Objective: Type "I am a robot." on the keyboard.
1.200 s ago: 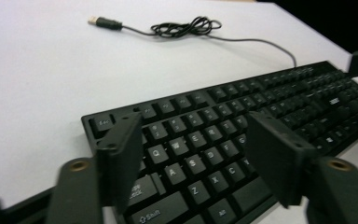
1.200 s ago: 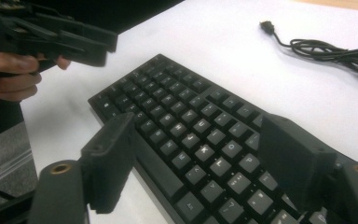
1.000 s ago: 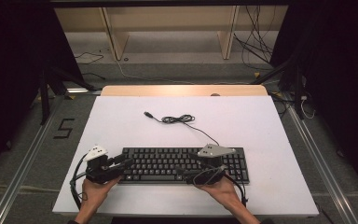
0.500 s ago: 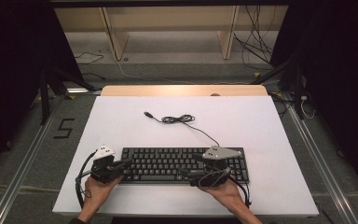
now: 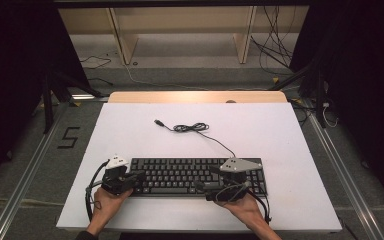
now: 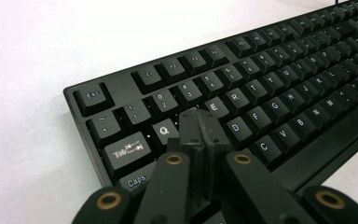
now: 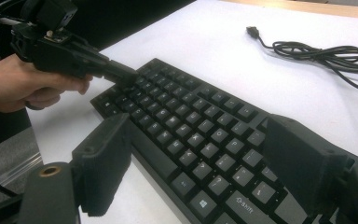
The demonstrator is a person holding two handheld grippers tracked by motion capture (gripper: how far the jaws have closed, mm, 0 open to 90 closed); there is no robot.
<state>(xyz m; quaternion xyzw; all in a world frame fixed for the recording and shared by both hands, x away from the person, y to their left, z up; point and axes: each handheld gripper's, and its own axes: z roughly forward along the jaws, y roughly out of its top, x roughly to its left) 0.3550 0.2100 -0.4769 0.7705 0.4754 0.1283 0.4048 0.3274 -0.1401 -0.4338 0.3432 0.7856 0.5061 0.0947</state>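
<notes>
A black keyboard [image 5: 190, 175] lies near the front edge of the white table [image 5: 290, 135]. Its cable [image 5: 192, 128] is loosely coiled behind it and ends in a USB plug [image 5: 157, 122]. My left gripper [image 5: 139, 175] is shut with nothing in it. In the left gripper view its joined tips [image 6: 199, 122] rest over the letter keys at the keyboard's [image 6: 270, 88] left end, near Q and W. My right gripper [image 5: 206, 180] hovers over the front right part of the keys. It is open in the right gripper view [image 7: 200, 140], with keys [image 7: 191, 130] showing between the jaws and nothing gripped.
The cable [image 7: 326, 51] and plug [image 7: 252, 31] lie on bare table beyond the keyboard. A wooden strip [image 5: 197, 97] borders the table's far edge, with a shelf frame [image 5: 180, 30] and floor cables behind. Metal rails [image 5: 25, 175] run along both sides.
The left gripper has crept slightly right, bringing its tips onto the keyboard's left end. The right gripper and the keyboard have stayed put.
</notes>
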